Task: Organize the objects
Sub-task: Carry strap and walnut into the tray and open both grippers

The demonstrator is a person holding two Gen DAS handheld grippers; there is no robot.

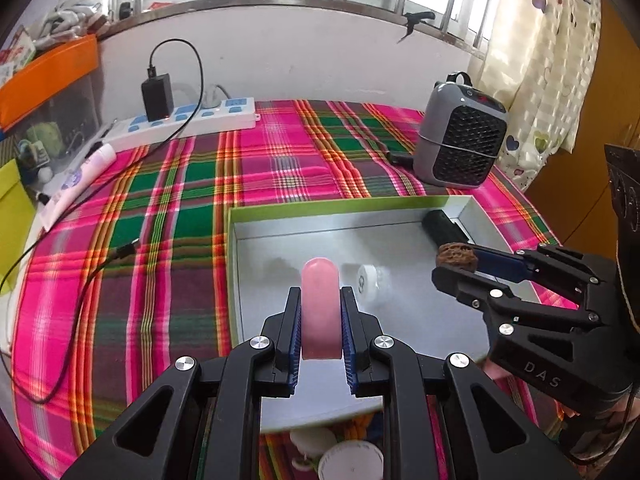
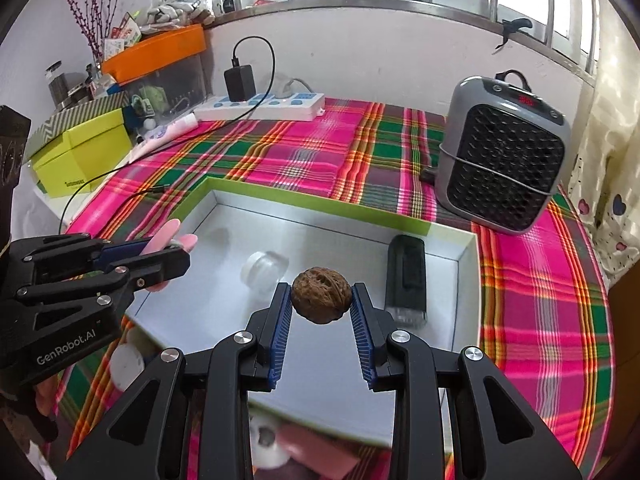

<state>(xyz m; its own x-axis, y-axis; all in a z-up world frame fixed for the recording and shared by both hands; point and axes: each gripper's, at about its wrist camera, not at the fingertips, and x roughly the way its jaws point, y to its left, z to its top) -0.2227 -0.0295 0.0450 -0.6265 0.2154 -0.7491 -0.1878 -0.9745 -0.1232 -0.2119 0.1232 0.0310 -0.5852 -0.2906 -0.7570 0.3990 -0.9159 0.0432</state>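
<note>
**Two loads poised over the box, ready to set down**

Grips first: our left gripper (image 1: 320, 320) is clamped on a flat pink oblong piece (image 1: 321, 312), held edge-up between the pads, and our right gripper (image 2: 322, 300) is clenched on a walnut (image 2: 321, 300), pinched near the fingertips. Both hang above the shallow green-rimmed box (image 1: 320, 207) that sits on the plaid cloth (image 1: 180, 200). Inside the box we already see a small clear jar with a white lid (image 2: 264, 270) lying near the middle and a black oblong device (image 2: 406, 276) along the right wall.

We judge the step in hand to be placing both items in the box. To do it well, we lower each gripper close to the grey floor before letting go, since the walnut is round and will likely roll if dropped from height. We aim the walnut at the bare patch between the jar and the black device, touching neither. We bring the pink piece down over the open floor left of the jar, tilting it towards flat so it does not topple onto the jar. We keep the two grippers apart as they descend, as they sit near each other now.
</note>
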